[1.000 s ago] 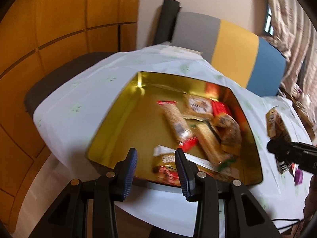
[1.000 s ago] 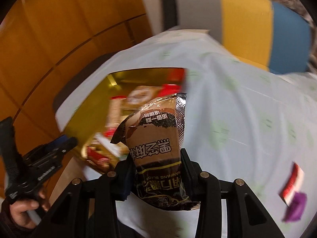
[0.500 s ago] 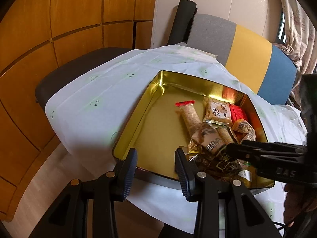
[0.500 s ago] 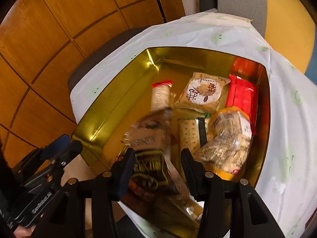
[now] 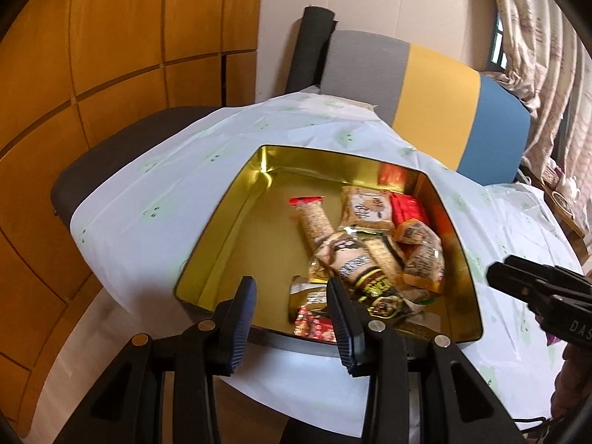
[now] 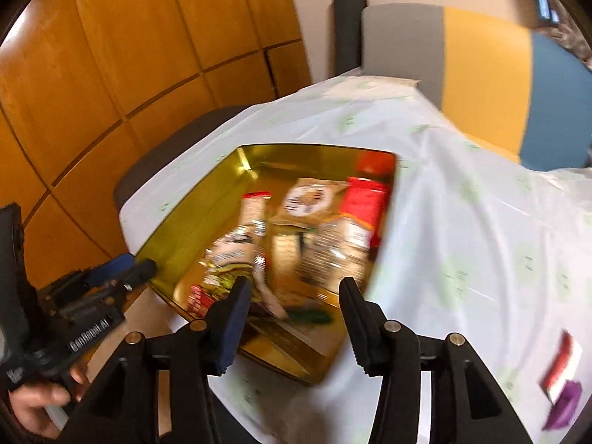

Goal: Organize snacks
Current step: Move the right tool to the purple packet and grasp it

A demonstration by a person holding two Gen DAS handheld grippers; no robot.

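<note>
A gold tin tray (image 5: 218,229) (image 6: 192,222) sits on the white cloth and holds several snack packets along its right side. The brown snack packet (image 5: 355,259) (image 6: 233,251) lies on top of them near the front. My left gripper (image 5: 290,307) is open and empty, just short of the tray's near rim. My right gripper (image 6: 294,310) is open and empty above the tray's near right corner; it also shows in the left wrist view (image 5: 536,285) to the right of the tray. A red, white and purple packet (image 6: 562,381) lies on the cloth at the right.
The cloth (image 5: 155,199) covers a round table. A grey, yellow and blue chair back (image 5: 425,85) stands behind it and a dark seat (image 5: 111,151) at the left. Wooden wall panels (image 5: 92,55) run along the left. Curtains (image 5: 536,44) hang at the right.
My right gripper carried the brown packet over the tray, let it go onto the other snacks, and has drawn back to the right, open. The left gripper stayed open near the tray's front.
</note>
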